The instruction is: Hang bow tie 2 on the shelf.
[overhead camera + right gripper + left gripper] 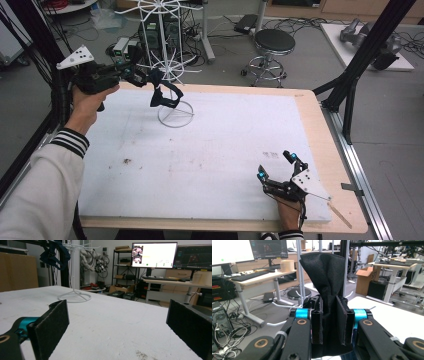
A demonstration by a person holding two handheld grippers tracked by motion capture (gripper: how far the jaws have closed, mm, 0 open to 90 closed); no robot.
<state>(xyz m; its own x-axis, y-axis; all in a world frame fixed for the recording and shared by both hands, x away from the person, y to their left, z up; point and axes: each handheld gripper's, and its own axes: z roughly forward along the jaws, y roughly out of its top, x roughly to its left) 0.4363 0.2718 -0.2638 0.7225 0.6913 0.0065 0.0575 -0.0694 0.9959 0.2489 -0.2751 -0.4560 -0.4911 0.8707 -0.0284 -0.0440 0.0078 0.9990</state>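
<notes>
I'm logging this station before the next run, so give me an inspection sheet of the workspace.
Surface: white mat on a wooden table, a few dark specks.
Job's things: black cloth beside white wire rack.
Clutter: nothing seen on the mat.
Grippers: left gripper shut on the black cloth; right gripper open, low over the mat's near right corner.
Cables: bundles on the floor beyond the table.
Surroundings: stool, monitors, desks.

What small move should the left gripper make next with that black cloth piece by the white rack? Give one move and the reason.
Probably ease the left gripper a little further toward the white wire rack, to bring a loop of the black fabric piece over one of its prongs. The jaws are clamped on the fabric, which hangs beside the rack's pole. The right gripper rests open on the table.
</notes>
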